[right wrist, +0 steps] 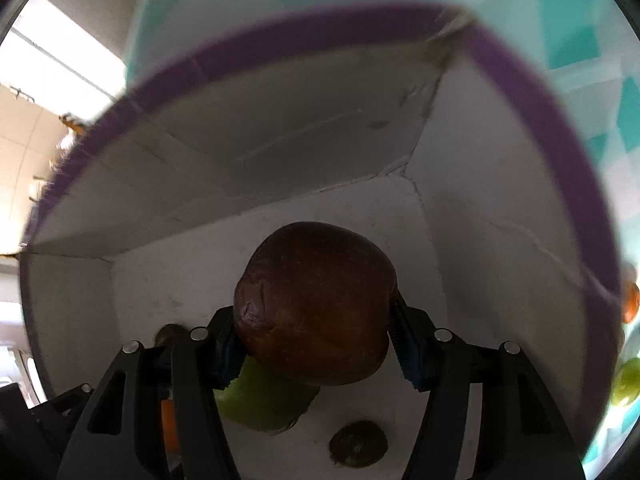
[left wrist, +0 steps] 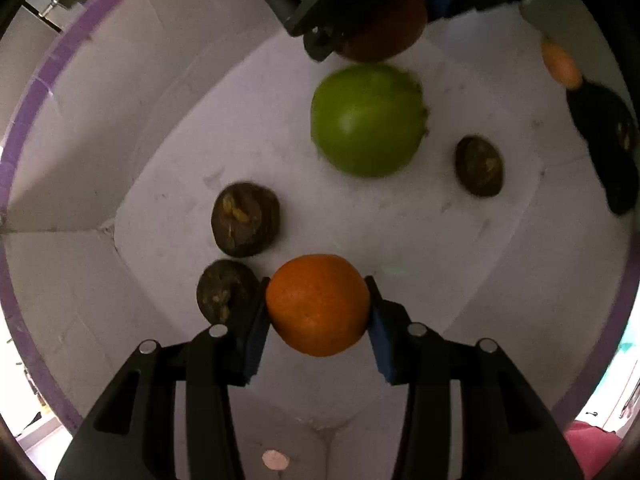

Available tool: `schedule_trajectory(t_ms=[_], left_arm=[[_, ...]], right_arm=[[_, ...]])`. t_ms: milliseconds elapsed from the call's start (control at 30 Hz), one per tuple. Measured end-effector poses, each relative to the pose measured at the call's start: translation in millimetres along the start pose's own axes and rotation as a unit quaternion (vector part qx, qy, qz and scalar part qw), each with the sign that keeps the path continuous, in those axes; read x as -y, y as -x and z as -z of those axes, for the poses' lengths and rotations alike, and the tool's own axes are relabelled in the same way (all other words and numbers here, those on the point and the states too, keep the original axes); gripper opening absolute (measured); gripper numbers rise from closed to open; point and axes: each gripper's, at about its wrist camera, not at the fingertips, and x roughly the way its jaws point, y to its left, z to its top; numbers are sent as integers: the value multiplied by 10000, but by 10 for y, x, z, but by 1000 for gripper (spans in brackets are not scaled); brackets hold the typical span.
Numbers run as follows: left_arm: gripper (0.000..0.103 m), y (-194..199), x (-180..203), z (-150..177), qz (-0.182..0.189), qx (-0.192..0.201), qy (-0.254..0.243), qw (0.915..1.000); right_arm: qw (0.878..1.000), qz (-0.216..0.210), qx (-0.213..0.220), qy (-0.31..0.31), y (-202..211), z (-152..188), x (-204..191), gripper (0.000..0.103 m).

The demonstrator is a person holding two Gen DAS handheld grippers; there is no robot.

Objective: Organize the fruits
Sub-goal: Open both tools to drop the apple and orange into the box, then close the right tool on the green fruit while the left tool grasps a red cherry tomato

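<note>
In the left wrist view, a dark red fruit (left wrist: 390, 28) at the top of the frame is half covered by the right gripper (left wrist: 320, 46), itself cut off by the top edge. A small orange fruit (left wrist: 561, 65) at the upper right is blurred and partly behind a dark shape. The brown fruit (left wrist: 224, 294) at lower left sits partly behind a finger of the left gripper (left wrist: 318, 306).

In the right wrist view, the green fruit (right wrist: 266, 402) is mostly hidden under the held brown apple (right wrist: 316, 304). An orange sliver (right wrist: 169, 426) shows behind the left finger, too little to identify. The purple box rim (right wrist: 304, 28) is smeared. Fruits at the far right edge (right wrist: 630, 300) are cut off.
</note>
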Motion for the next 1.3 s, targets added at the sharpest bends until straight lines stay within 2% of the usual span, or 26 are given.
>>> schedule_trajectory(t_ms=[200, 367, 433, 500, 600, 733, 800, 933, 1033, 1067, 1167, 1200, 1300], left_arm=[[45, -23, -6, 16, -91, -162, 36, 9998], [47, 28, 4, 4, -112, -130, 81, 9998], [55, 35, -17, 30, -78, -44, 99, 9999], [60, 100, -26, 25, -21, 67, 114, 9999], [65, 225, -36, 70, 17, 327, 130, 9994], [71, 480, 14, 192, -11, 773, 36, 9970], [74, 682, 56, 320, -8, 1098, -29, 9939], [84, 1057, 136, 587, -120, 1727, -224, 9847], [87, 1278, 215, 715, -133, 2110, -370, 9767], [88, 1304, 273, 830, -132, 2213, -410, 9742], [96, 1437, 588, 916, 12, 2708, -407, 9618], [101, 1465, 650, 957, 64, 2877, -373, 9570], [101, 1614, 882, 970, 427, 3453, -359, 9368]], right_arm=[[10000, 31, -28, 74, -101, -20, 3, 60], [9999, 92, -30, 61, -96, -3, -37, 62], [9999, 144, -37, 12, -91, 22, -41, 62], [9999, 108, 60, -48, -27, 64, -46, 69], [9988, 201, 453, -41, 232, 138, -55, 71], [9920, 202, 1217, -250, 823, 375, -66, 74], [9851, 262, 1651, -396, 1159, 610, -61, 77], [9658, 441, 2430, -786, 1779, 1349, 56, 81], [9510, 744, 2822, -1023, 2102, 1799, 73, 85], [9437, 911, 2968, -1143, 2197, 2066, 91, 86], [9305, 1296, 3129, -1392, 2231, 2680, 122, 87], [9276, 1396, 3139, -1466, 2225, 2758, 165, 87], [9182, 1700, 3073, -1832, 2118, 3106, 432, 88]])
